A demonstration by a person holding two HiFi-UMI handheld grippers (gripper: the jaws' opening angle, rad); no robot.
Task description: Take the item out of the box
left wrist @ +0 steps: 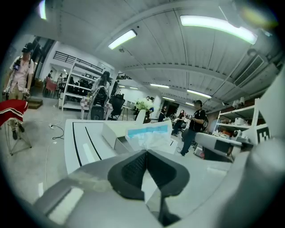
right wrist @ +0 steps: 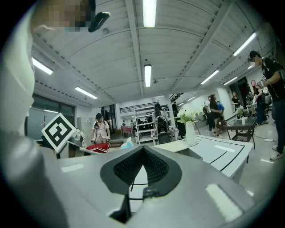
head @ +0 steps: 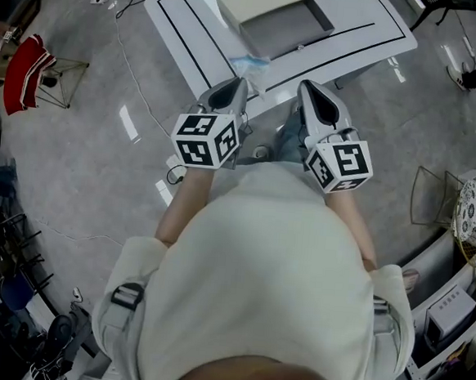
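An open shallow box [head: 285, 31] with a grey inside lies on the white table [head: 365, 39], its lid folded back. My left gripper [head: 240, 83] hovers at the table's near edge, shut on a clear plastic packet with a blue strip [head: 250, 63]. In the left gripper view the packet [left wrist: 149, 133] sticks out past the closed tips of my left gripper [left wrist: 146, 151], in front of the box [left wrist: 116, 135]. My right gripper [head: 305, 85] is held beside it. Seen in its own view, the right gripper [right wrist: 142, 149] is shut with nothing in it.
A red-draped stand [head: 25, 62] and a loose cable [head: 140, 79] are on the floor at the left. Shelving and bins [head: 458, 309] stand at the right. A white vase with flowers [right wrist: 190, 131] sits at the table's far end. People stand in the background.
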